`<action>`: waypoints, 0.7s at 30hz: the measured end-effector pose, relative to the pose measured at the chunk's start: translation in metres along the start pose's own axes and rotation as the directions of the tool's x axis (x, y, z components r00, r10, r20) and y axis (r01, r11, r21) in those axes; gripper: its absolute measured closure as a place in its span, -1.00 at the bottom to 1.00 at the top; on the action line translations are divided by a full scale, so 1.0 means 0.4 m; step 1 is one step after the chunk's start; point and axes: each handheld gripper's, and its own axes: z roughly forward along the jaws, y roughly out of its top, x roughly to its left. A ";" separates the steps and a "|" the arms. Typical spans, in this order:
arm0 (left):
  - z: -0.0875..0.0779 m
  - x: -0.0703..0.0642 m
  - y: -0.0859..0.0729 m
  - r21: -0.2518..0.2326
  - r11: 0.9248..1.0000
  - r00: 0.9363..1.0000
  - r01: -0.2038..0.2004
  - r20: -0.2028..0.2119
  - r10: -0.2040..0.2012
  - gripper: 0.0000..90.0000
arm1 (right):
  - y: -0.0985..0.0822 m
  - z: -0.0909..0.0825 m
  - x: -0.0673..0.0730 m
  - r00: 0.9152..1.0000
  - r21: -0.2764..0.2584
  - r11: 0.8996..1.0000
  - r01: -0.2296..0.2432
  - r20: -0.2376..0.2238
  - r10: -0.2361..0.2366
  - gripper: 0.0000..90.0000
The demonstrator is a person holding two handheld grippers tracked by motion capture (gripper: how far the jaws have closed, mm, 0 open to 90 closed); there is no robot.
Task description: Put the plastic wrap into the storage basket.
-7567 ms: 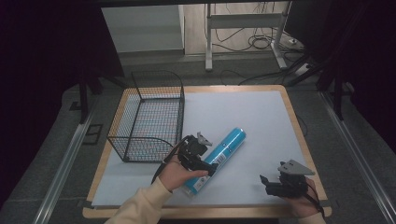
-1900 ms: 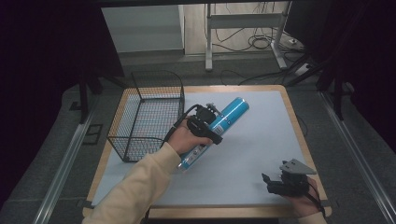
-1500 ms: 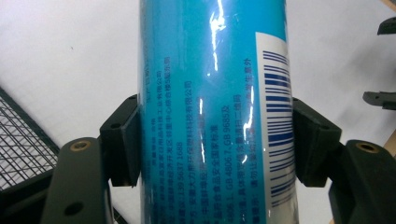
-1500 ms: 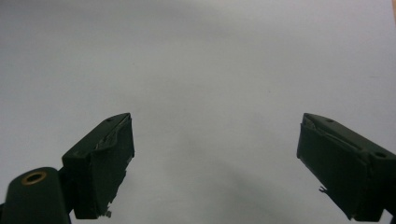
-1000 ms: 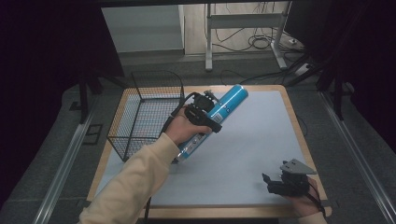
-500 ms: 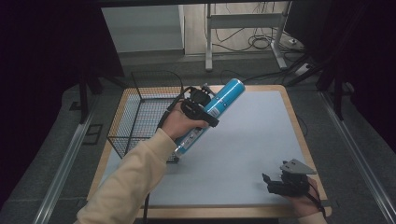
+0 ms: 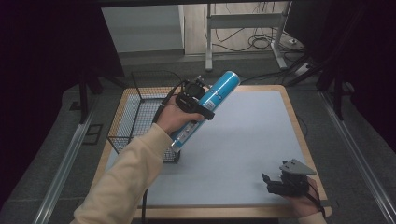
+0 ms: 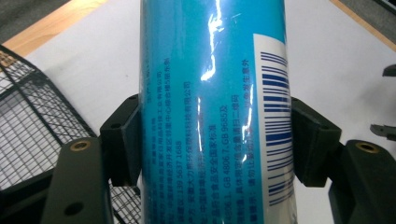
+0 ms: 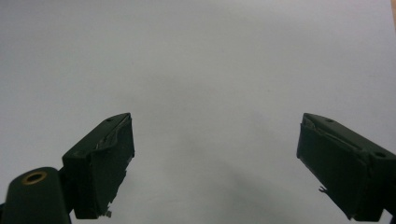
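One blue can (image 7: 209, 105) is clamped across its middle by the left gripper (image 7: 194, 100), both pads pressing its sides in the left gripper view, and it hangs in the air above the table (image 7: 261, 116), just beside the near right corner of the wire basket (image 7: 140, 119). Its long axis runs on a slant, cap end up and away toward the far right, bottom end down toward the person's left hand (image 7: 175, 120). The basket lies to the left of the can and lower (its open top faces up), so I judge the coming move turns on carrying the can leftward over the rim and tipping it to fit. The right gripper (image 7: 286, 181) rests well apart at the near right edge, jaws spread with nothing between them. The hand hides part of the can's lower half, and whether its bottom end touches the basket wire I cannot tell.
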 end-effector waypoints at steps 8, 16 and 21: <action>-0.022 0.016 0.021 0.001 1.000 1.000 -0.004 -0.016 0.004 -0.30 | 0.000 -0.001 0.000 1.000 0.000 1.000 -0.004 0.000 0.004 -0.75; -0.041 0.032 0.049 -0.001 1.000 0.999 -0.003 -0.045 0.003 -0.30 | 0.000 -0.002 -0.001 1.000 -0.001 1.000 -0.006 0.001 0.006 -0.75; -0.057 0.059 0.069 -0.008 1.000 0.998 0.016 -0.061 -0.016 -0.30 | -0.001 -0.001 -0.003 1.000 0.005 1.000 -0.004 0.001 0.004 -0.75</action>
